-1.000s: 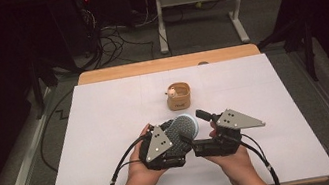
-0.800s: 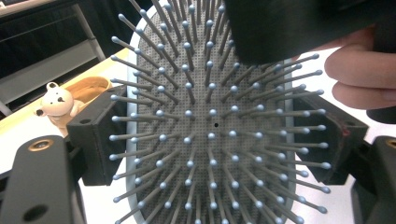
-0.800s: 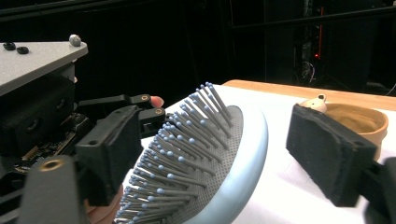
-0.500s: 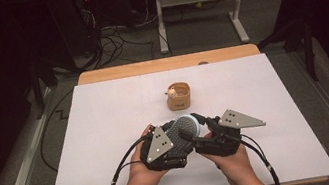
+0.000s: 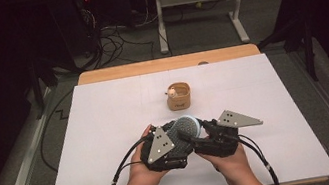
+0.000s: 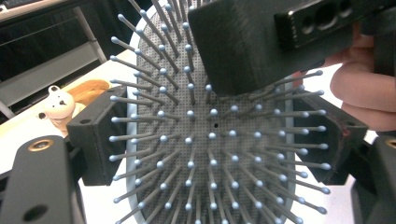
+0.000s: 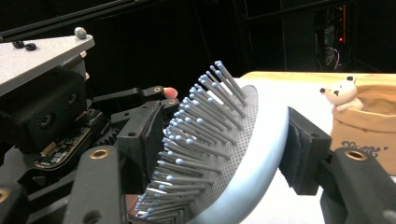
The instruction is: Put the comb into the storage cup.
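A light blue hairbrush [image 5: 188,128] with a grey pad and blue-tipped bristles is held above the white table between both hands. My left gripper [image 5: 179,139] is shut across the width of the brush head [image 6: 210,140], one jaw at each edge. From the other side my right gripper [image 5: 199,135] is shut on the same head [image 7: 224,140]. One of its jaws presses into the bristles and the other bears on the blue back. In the left gripper view, the right gripper's jaw lies over the upper bristles.
A small tan pouch [image 5: 179,97] with a white bear figure [image 7: 338,93] on its rim stands just beyond the brush. The white sheet [image 5: 106,117] covers the table, with a wooden edge [image 5: 168,64] at the far side. Cables trail from both grippers toward the near edge.
The right gripper has moved left onto the brush head and the two hands have drawn closer together. The pouch has not moved.
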Available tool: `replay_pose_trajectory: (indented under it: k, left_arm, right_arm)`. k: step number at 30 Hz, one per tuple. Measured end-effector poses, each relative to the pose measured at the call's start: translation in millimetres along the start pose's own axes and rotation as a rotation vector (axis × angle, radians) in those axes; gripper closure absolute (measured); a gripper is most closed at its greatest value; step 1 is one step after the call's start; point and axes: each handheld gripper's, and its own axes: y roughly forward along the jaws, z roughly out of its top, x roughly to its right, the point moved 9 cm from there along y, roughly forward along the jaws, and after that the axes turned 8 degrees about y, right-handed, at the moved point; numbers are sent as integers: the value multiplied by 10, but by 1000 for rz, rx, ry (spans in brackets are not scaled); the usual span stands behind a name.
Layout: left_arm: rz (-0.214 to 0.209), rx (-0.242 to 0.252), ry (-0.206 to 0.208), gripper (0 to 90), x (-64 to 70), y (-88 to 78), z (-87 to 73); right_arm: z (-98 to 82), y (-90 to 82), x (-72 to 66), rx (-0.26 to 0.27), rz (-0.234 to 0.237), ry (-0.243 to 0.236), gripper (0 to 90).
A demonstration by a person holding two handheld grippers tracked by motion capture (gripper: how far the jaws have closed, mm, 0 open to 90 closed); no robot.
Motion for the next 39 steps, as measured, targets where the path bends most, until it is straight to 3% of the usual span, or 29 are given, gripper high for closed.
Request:
replay_pose_trajectory:
  k: [9, 18, 39]
  left_arm:
    - [0, -3, 2, 202, 3, 0, 3]
    - [9, 0, 6, 202, -1, -12, 15]
    - [26, -9, 15, 202, -10, -3, 23]
  right_arm:
    - [-3, -3, 6, 3, 0, 12, 421]
    - [-20, 17, 6, -10, 18, 40, 390]
    - [-5, 7, 8, -11, 13, 76, 487]
